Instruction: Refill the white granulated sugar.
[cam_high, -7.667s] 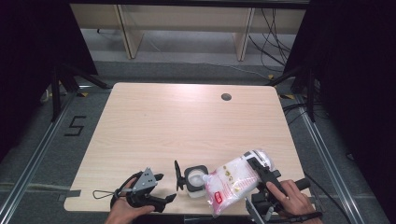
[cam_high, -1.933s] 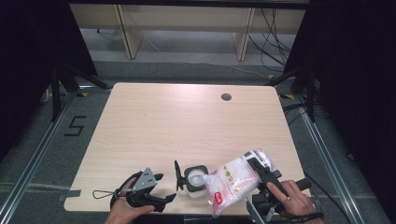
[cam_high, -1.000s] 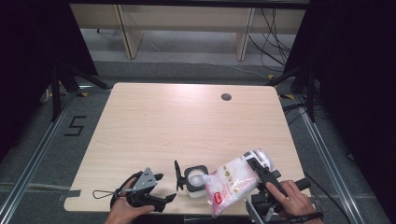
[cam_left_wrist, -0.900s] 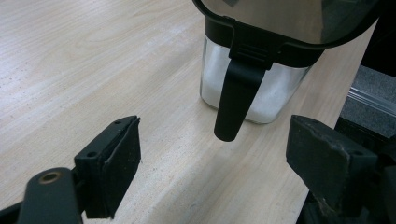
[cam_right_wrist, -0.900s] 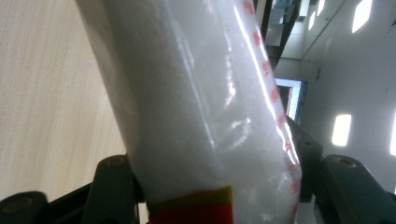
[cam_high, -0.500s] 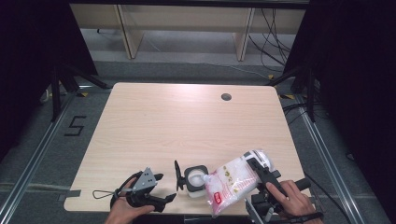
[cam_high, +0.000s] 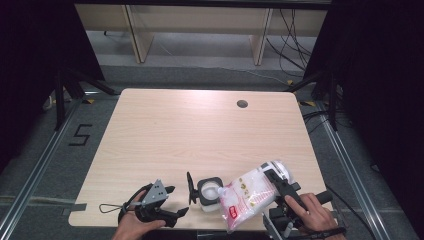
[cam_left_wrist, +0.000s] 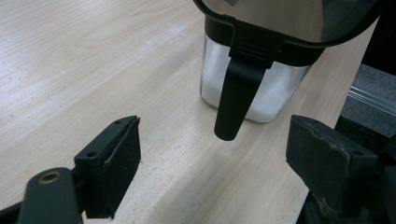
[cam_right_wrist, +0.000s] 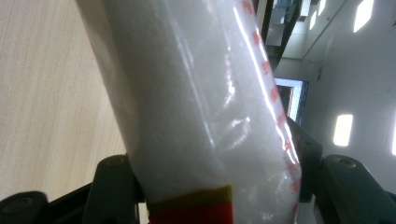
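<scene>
A small clear container (cam_high: 210, 194) with white granules stands near the table's front edge, its black hinged lid (cam_high: 190, 187) flipped up on the left. In the left gripper view the container (cam_left_wrist: 252, 79) and its dangling lid latch (cam_left_wrist: 233, 102) sit just ahead of my open left gripper (cam_left_wrist: 219, 177), which holds nothing. From above, the left gripper (cam_high: 177, 201) lies left of the lid. My right gripper (cam_high: 276, 182) is shut on a clear bag of white granules (cam_high: 247, 197), held tilted just right of the container. The bag (cam_right_wrist: 201, 107) stands between the right jaws.
The light wooden table (cam_high: 200, 135) has a round cable hole (cam_high: 242, 104) at the back right. Container, bag and both hands crowd the front edge. Dark frame legs and floor rails flank the table.
</scene>
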